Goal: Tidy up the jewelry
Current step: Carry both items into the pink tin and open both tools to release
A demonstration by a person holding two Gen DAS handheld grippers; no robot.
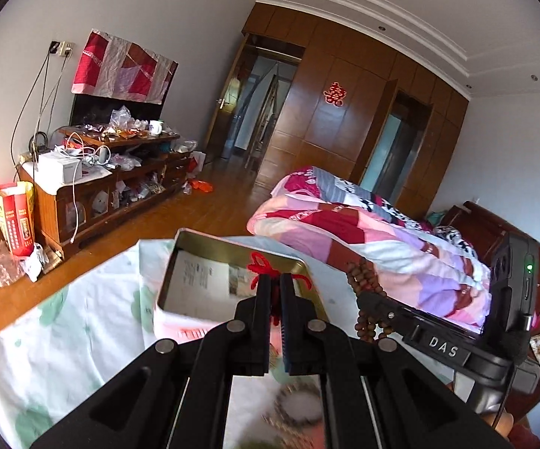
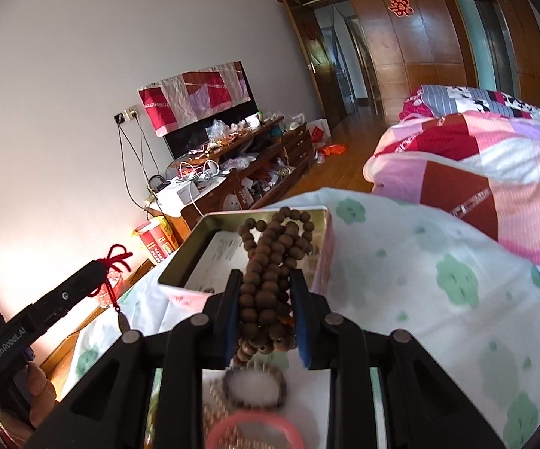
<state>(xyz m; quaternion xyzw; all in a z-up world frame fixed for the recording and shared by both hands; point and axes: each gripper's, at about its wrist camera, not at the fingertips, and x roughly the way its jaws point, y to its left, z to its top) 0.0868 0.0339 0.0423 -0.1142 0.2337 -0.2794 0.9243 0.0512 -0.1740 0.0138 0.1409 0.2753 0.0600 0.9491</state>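
Observation:
An open metal tin (image 1: 180, 262) with paper inside stands on a white cloth with green flowers (image 1: 64, 336); the tin also shows in the right wrist view (image 2: 191, 258). My left gripper (image 1: 275, 280) is shut on a red cord necklace (image 1: 260, 263) and holds it above the tin's near edge; a small pendant (image 2: 123, 322) hangs from the cord. My right gripper (image 2: 266, 280) is shut on a bunch of brown wooden beads (image 2: 270, 258), held above the tin. The beads also show in the left wrist view (image 1: 363, 280).
Under my right gripper lie a brown bead bracelet (image 2: 255, 385) and a pink bangle (image 2: 256, 430), blurred. A patchwork quilt (image 2: 475, 172) lies on the bed to the right. A cluttered wooden cabinet (image 1: 112, 172) stands by the far wall.

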